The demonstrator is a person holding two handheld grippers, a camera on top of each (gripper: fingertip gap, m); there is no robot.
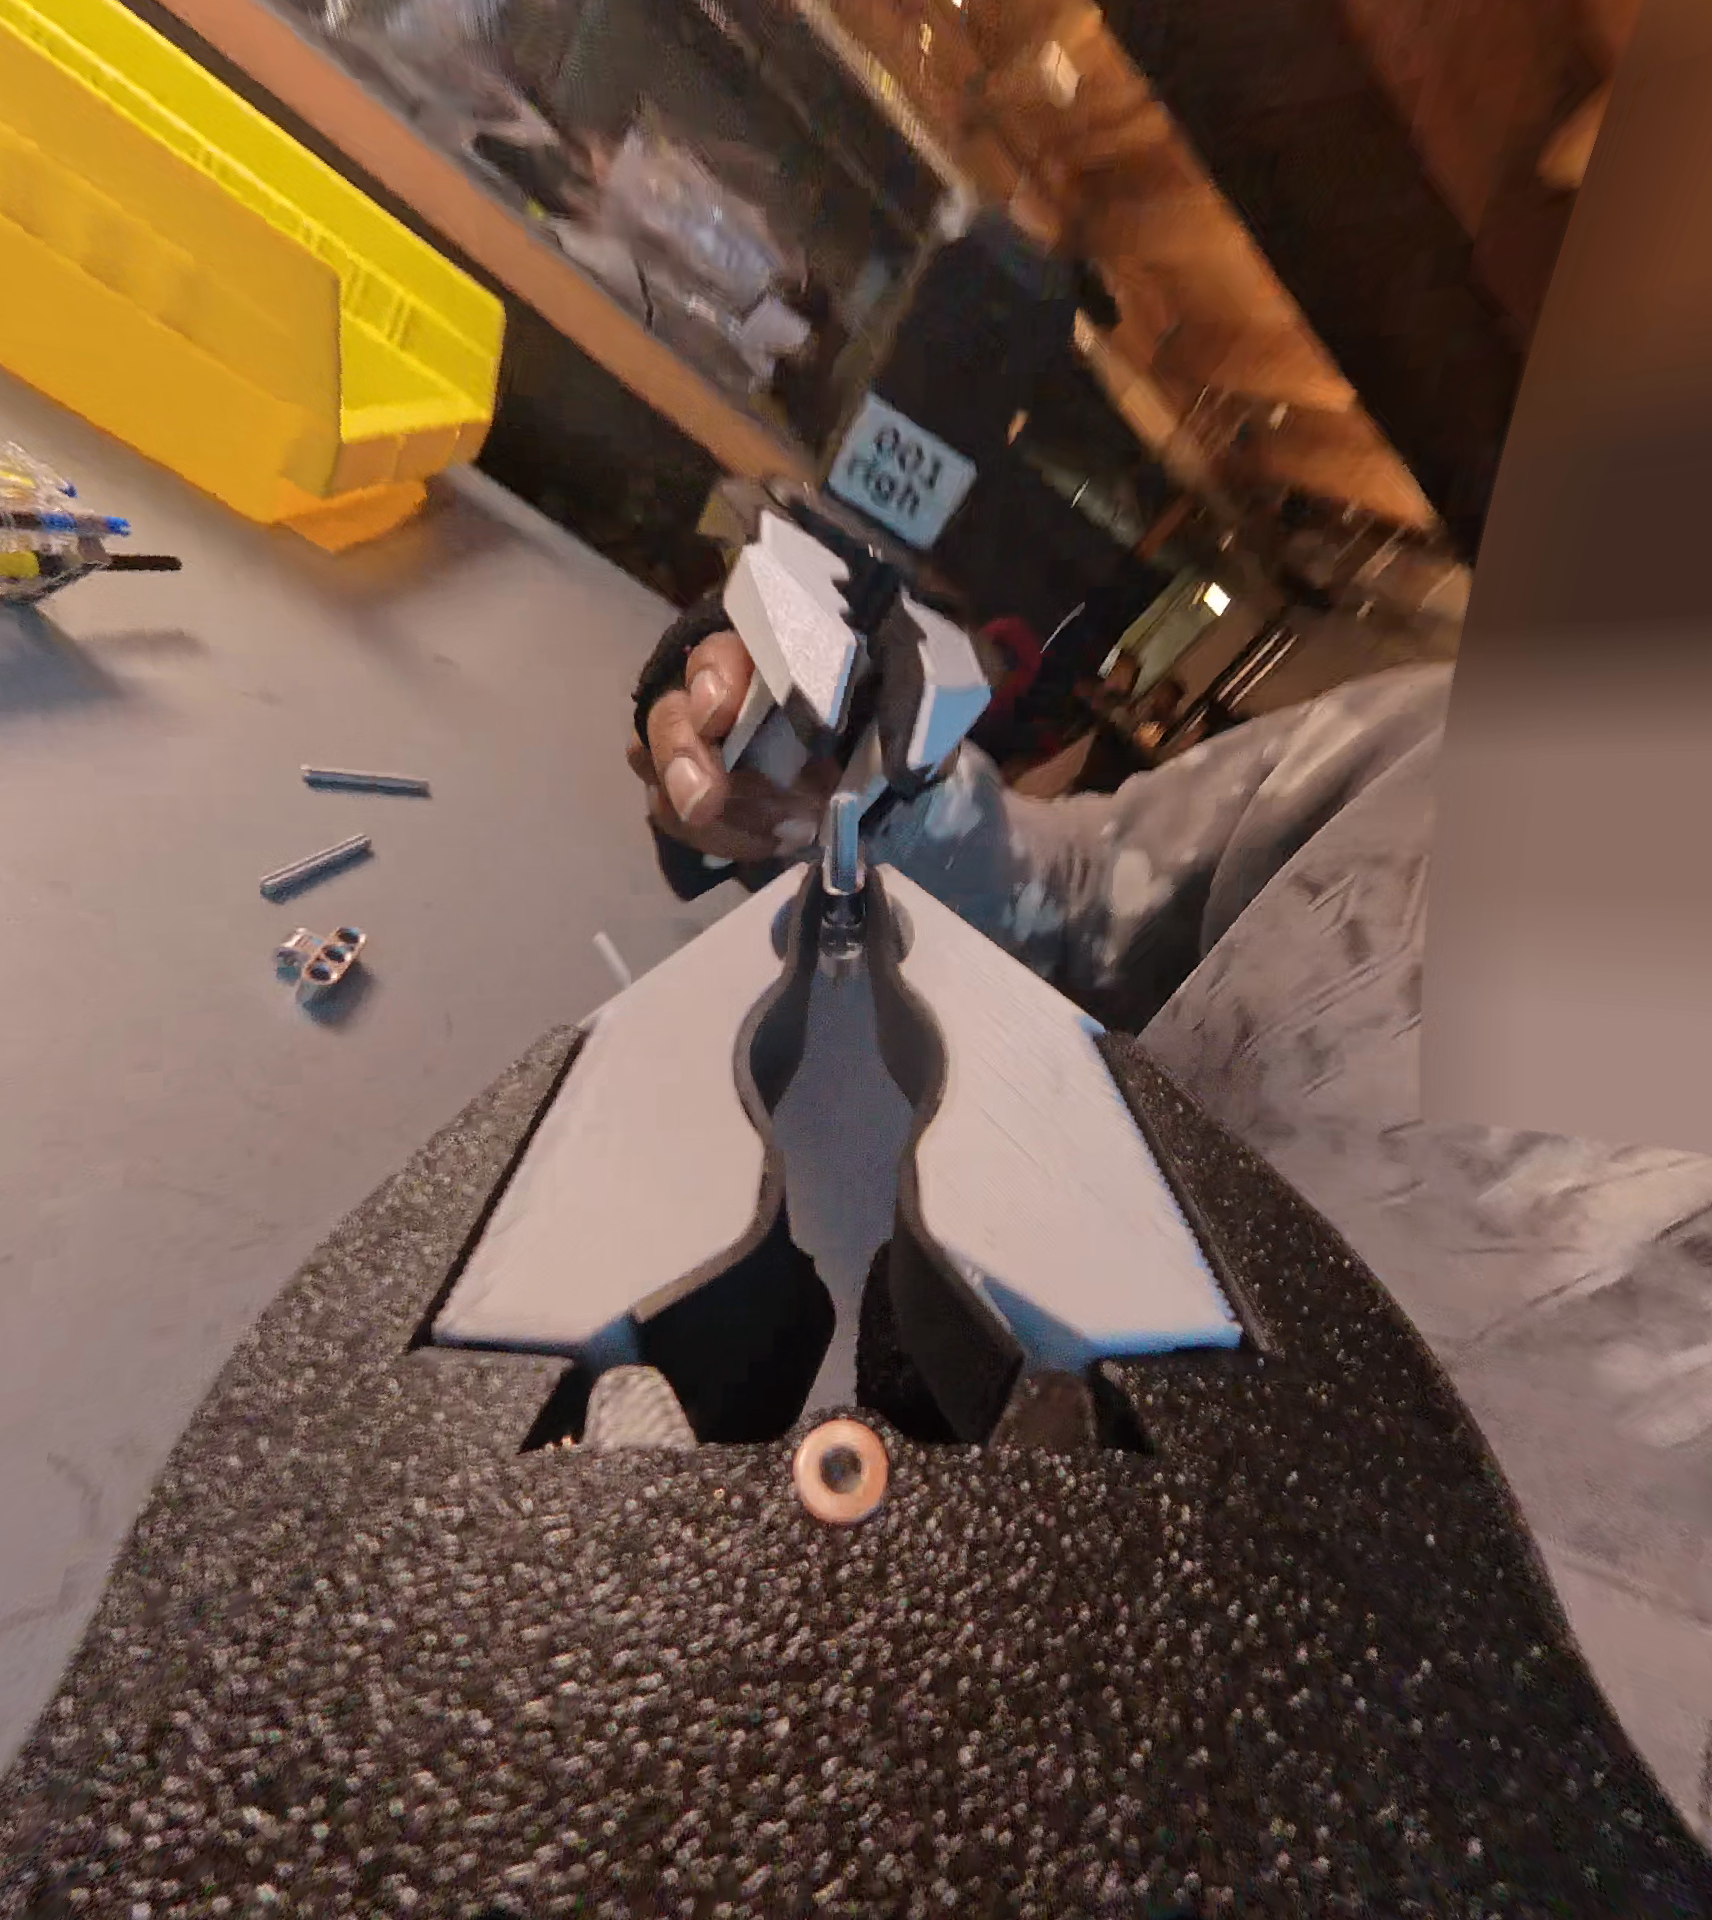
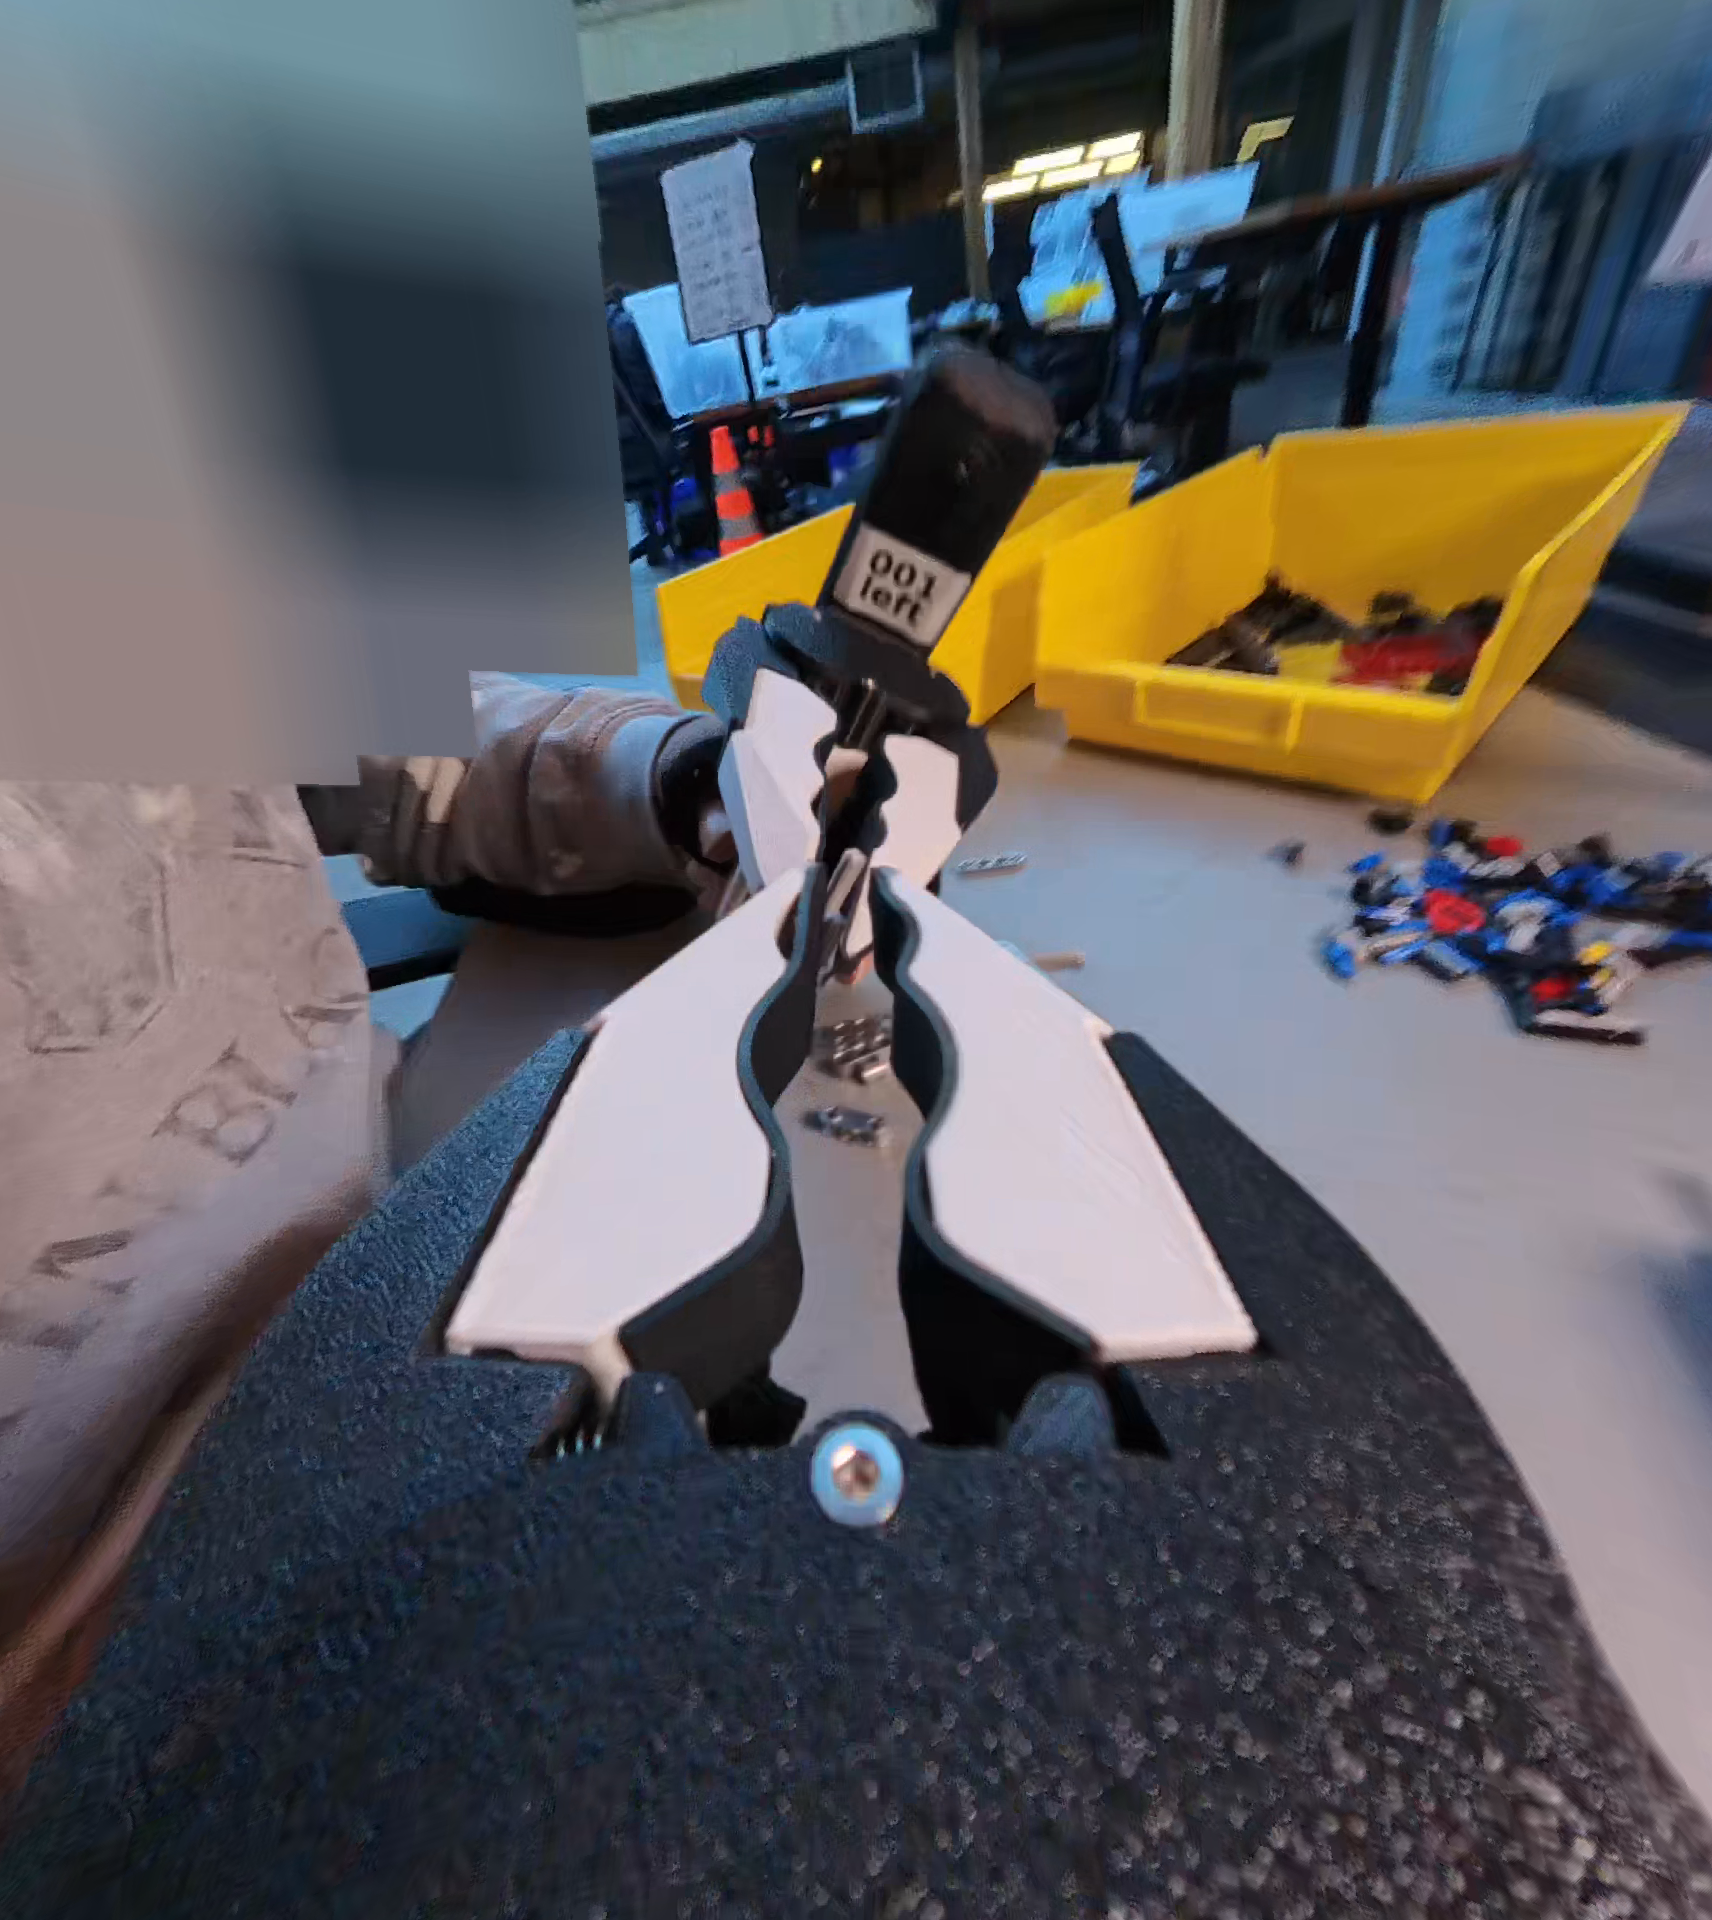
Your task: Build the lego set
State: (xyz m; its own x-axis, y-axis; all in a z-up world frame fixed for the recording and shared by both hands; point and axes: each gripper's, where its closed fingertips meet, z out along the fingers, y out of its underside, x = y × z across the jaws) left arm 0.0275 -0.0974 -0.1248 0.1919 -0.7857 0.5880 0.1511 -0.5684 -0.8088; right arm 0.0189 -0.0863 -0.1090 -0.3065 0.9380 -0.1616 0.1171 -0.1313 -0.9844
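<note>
Left gripper (image 1: 839, 914) and right gripper (image 2: 844, 914), tips meeting, both pinched on one small grey piece (image 1: 844, 847) above grey table (image 1: 156, 1091).

Grey tabletop (image 1: 104, 1195) w/ two grey axle rods (image 1: 366, 780), (image 1: 316, 864) & small grey connector (image 1: 322, 954). Yellow bins (image 2: 1351, 665), (image 1: 208, 291) at rear; one holds dark pcs. Loose blue/red/black brick pile (image 2: 1517, 925); orange cone (image 2: 732, 488) in bkgd.
</note>
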